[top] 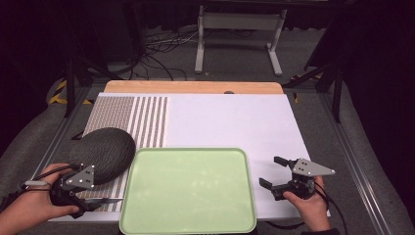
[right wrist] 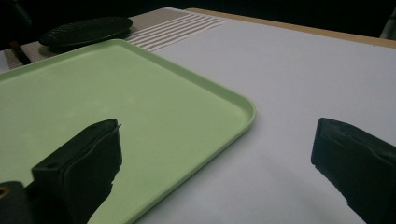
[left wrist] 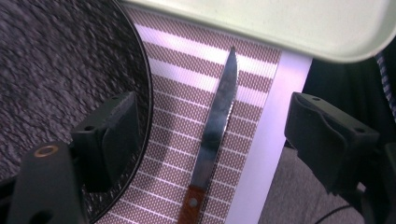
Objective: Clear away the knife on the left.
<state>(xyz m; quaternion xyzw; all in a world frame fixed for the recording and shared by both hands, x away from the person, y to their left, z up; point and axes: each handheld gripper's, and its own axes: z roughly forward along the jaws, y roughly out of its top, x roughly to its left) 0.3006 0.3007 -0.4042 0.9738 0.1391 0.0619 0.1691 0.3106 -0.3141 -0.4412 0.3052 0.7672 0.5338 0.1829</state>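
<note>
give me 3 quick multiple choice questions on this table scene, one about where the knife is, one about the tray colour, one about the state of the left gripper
1. Where does the knife lie?
A. on the striped placemat, between the dark plate and the tray
B. inside the tray
C. on top of the dark plate

2. What colour is the tray?
A. white
B. light green
C. orange

3. What state is the left gripper in?
A. shut on the knife
B. shut on the tray rim
C. open, jaws on either side of the knife

Answers:
1 A: the left gripper view shows the blade flat on the striped mat, plate edge on one side and tray rim past its tip.
2 B: the high view and the right gripper view both show a pale green tray.
3 C: the left gripper view shows both jaws wide apart, clear of the blade.
</note>
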